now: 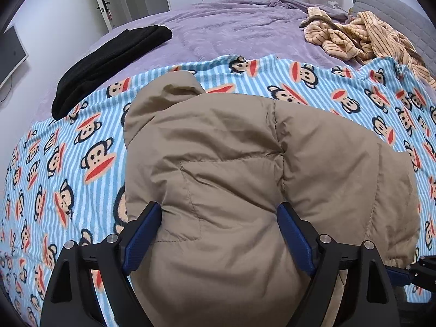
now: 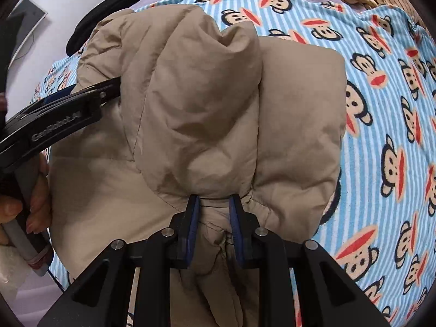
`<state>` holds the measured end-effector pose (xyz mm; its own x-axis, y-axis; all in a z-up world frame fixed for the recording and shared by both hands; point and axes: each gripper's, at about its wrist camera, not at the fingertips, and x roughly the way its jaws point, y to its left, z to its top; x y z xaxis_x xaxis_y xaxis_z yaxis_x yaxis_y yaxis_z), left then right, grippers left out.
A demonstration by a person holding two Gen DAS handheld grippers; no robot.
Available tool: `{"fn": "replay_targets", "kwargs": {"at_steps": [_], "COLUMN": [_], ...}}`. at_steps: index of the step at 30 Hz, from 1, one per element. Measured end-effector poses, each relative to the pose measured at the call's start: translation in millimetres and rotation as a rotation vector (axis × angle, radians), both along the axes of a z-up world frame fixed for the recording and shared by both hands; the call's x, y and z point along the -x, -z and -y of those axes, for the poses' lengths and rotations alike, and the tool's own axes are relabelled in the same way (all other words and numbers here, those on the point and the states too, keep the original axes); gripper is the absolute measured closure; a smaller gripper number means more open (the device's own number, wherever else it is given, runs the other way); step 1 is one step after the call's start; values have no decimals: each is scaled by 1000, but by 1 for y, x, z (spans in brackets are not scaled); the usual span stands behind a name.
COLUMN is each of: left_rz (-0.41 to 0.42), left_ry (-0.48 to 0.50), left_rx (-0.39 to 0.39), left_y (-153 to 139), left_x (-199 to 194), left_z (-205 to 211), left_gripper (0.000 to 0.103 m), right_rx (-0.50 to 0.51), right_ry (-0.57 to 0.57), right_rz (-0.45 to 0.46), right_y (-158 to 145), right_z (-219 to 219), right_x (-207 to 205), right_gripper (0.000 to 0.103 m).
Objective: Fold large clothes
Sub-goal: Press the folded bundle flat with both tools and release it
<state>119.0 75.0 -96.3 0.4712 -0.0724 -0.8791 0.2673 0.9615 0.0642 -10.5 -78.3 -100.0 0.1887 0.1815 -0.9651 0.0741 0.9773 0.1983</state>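
Lilac bedding covered the bed, and over its near half lay a blue-striped monkey-print blanket with the tan puffer jacket bunched on top. A black garment sat at the blanket's far left edge, striped beige clothes at the far right. The left gripper stood spread wide, padding bulging between its fingers (not pinched). The right gripper was clenched on the jacket's gathered hem.
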Motion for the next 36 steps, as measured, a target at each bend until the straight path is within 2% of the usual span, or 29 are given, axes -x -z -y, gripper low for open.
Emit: {"fn": "replay_targets", "kwargs": {"at_steps": [3, 8, 15, 20, 26, 33, 36], "left_rz": [-14, -48, -157, -170, -183, -206, -208], "left_ry": [-6, -26, -56, -83, -78, -74, -79], "left_rx": [62, 102, 91, 96, 109, 104, 102], "left_y": [-17, -33, -7, -5, -5, -11, -15], "left_x": [15, 60, 112, 114, 110, 113, 117], "left_z": [-20, -57, -74, -75, -78, -78, -79], "left_gripper": [17, 17, 15, 15, 15, 15, 15], "right_rx": [-19, -36, -11, 23, 21, -2, -2], "right_ry": [12, 25, 6, -1, 27, 58, 40], "right_rz": [7, 17, 19, 6, -71, -92, -87], "right_y": [-2, 1, -13, -32, -24, -32, -39], "right_z": [5, 10, 8, 5, 4, 9, 8], "right_x": [6, 7, 20, 40, 68, 69, 68], "right_gripper": [79, 79, 78, 77, 77, 76, 71]}}
